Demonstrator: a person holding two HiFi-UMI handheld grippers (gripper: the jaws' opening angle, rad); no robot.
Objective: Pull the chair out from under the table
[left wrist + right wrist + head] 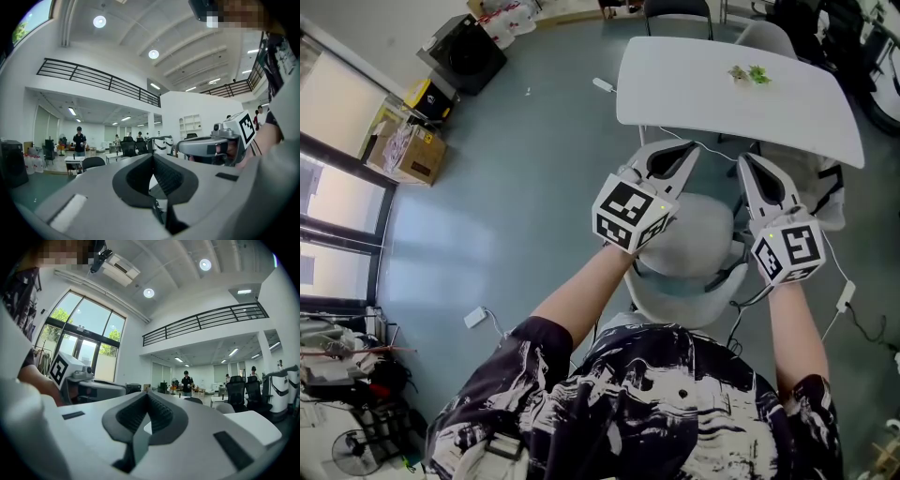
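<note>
Both grippers point at the white table (712,94), whose near edge lies just ahead of the fingertips. The left gripper (675,157) has its fingers pressed together with nothing between them, and the right gripper (752,169) beside it is closed on nothing too. The grey chair (694,239) sits below and behind the fingertips, its seat showing between the two grippers and its curved back nearest the person. Whether either gripper touches it cannot be told.
</note>
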